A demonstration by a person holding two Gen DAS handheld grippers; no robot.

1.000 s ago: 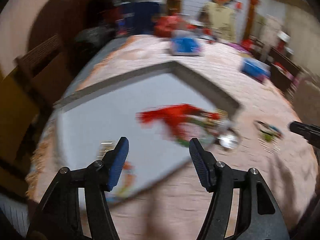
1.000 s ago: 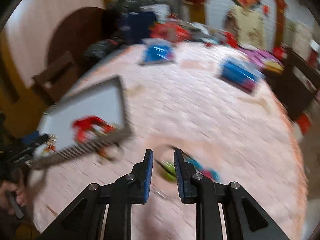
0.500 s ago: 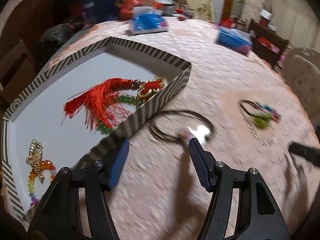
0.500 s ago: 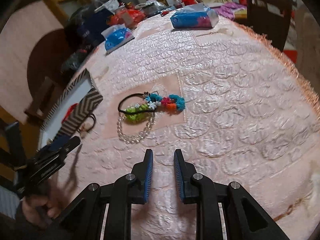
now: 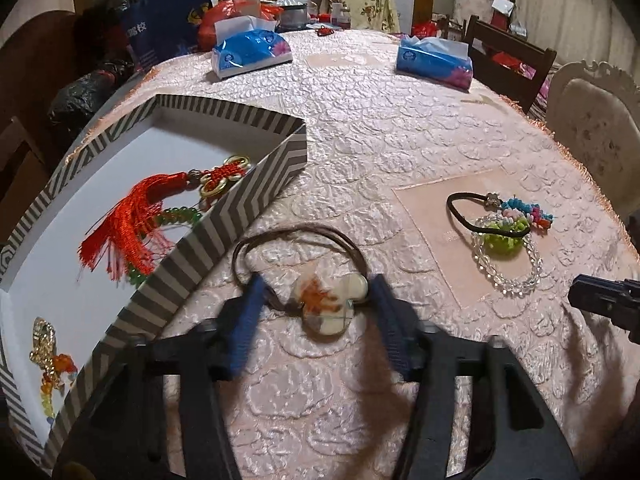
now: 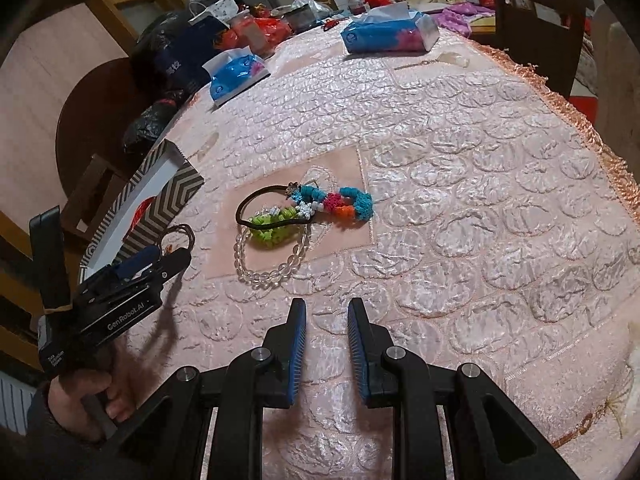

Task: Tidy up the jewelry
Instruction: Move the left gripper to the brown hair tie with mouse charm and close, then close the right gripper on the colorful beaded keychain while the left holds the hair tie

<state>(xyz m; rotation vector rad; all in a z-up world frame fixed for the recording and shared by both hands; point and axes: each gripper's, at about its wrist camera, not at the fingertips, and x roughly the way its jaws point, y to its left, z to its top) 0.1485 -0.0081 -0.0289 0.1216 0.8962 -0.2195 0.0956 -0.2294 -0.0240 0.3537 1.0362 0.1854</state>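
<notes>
Two tissue packs; one box

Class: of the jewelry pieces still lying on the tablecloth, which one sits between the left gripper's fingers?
The brown cord necklace with the pale pendant, beside the striped box. The left gripper is closing around it; the others lie farther right.

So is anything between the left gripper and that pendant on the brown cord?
Nothing visible is. The left gripper straddles the pendant, jaws closing around it. Toward the striped box, only the box's near wall rises beside the brown cord.
</notes>
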